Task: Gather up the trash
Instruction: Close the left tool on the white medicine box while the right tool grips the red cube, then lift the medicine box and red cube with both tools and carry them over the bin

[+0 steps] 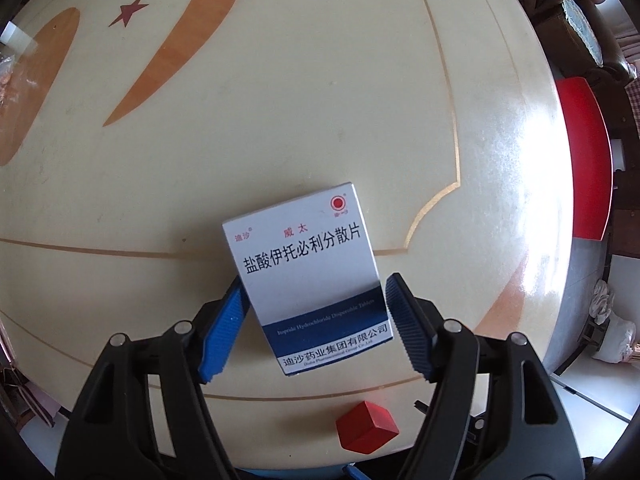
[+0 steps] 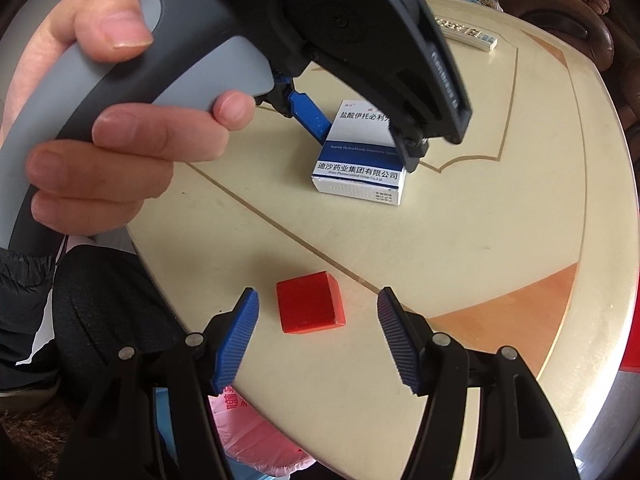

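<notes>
A white and blue medicine box [image 1: 308, 276] lies flat on the cream round table [image 1: 280, 100]. My left gripper [image 1: 315, 280] points straight down over it, open, its blue fingers [image 1: 224, 328] on either side of the box's lower half; the right pad stands a little off the box edge. The right wrist view shows this gripper [image 2: 366, 144] astride the box [image 2: 360, 160], with a hand [image 2: 120, 148] on its handle. Nearer the table's edge lies a small red block [image 2: 310, 302]. My right gripper [image 2: 316, 294] hangs open just above it, pads well apart from its sides.
A pink plastic bag [image 2: 248, 420] hangs below the near table edge. A small silver pack [image 2: 468, 34] lies at the far rim. A red seat [image 1: 584, 160] and a brown sofa [image 2: 560, 12] stand beyond the table. A clear bag [image 1: 8, 68] sits at the left rim.
</notes>
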The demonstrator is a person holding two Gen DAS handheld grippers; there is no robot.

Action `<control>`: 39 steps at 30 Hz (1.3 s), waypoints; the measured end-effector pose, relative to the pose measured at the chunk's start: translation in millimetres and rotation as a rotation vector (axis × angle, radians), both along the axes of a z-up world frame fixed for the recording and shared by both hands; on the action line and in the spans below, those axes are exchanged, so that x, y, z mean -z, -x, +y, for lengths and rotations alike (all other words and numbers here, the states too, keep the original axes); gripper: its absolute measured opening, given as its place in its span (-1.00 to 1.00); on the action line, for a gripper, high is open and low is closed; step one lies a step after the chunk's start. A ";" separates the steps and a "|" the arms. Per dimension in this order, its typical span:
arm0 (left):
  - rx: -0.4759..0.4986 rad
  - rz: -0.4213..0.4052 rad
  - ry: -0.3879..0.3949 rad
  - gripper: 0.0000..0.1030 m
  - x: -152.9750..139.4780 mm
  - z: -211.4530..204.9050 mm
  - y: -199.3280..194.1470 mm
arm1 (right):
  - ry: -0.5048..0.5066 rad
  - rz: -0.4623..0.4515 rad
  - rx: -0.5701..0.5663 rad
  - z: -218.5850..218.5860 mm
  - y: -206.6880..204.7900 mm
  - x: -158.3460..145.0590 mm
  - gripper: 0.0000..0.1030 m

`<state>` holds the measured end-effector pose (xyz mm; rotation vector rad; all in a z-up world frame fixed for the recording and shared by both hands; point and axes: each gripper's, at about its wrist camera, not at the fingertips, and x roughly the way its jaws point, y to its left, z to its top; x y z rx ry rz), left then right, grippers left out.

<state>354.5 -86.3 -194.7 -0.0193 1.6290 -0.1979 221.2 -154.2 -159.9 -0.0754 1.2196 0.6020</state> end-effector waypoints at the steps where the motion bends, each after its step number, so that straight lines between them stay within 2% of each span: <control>1: -0.002 -0.002 -0.002 0.33 0.3 -0.1 -0.1 | -0.001 0.002 -0.002 0.7 0.2 1.0 0.18; 10: 0.006 -0.007 -0.029 0.34 2.7 -4.2 -1.0 | -0.004 0.011 -0.010 8.6 3.7 12.2 0.18; 13: -0.003 -0.006 -0.034 0.33 2.8 -3.6 -1.3 | 0.012 0.003 -0.012 12.9 5.6 15.4 -0.01; 15: -0.002 -0.003 -0.038 0.29 3.5 -1.2 -9.0 | 0.029 -0.023 -0.011 15.5 9.8 16.3 -0.26; 16: -0.002 -0.002 -0.037 0.29 3.6 -2.5 -9.8 | 0.038 -0.038 -0.006 17.2 12.5 16.3 -0.30; 20: -0.004 -0.002 -0.034 0.27 1.8 -3.8 -13.2 | 0.050 -0.085 0.020 21.3 21.7 15.8 -0.33; 26: 0.010 -0.014 -0.018 0.25 -2.9 -1.1 -12.5 | 0.043 -0.096 0.056 19.4 33.2 11.9 -0.34; 32: 0.036 -0.086 0.021 0.25 -21.1 1.5 -5.0 | 0.033 -0.119 0.131 6.4 39.7 -4.0 -0.34; 39: 0.060 -0.241 0.073 0.25 -64.2 25.1 26.2 | 0.013 -0.191 0.230 -12.0 54.8 -40.8 -0.34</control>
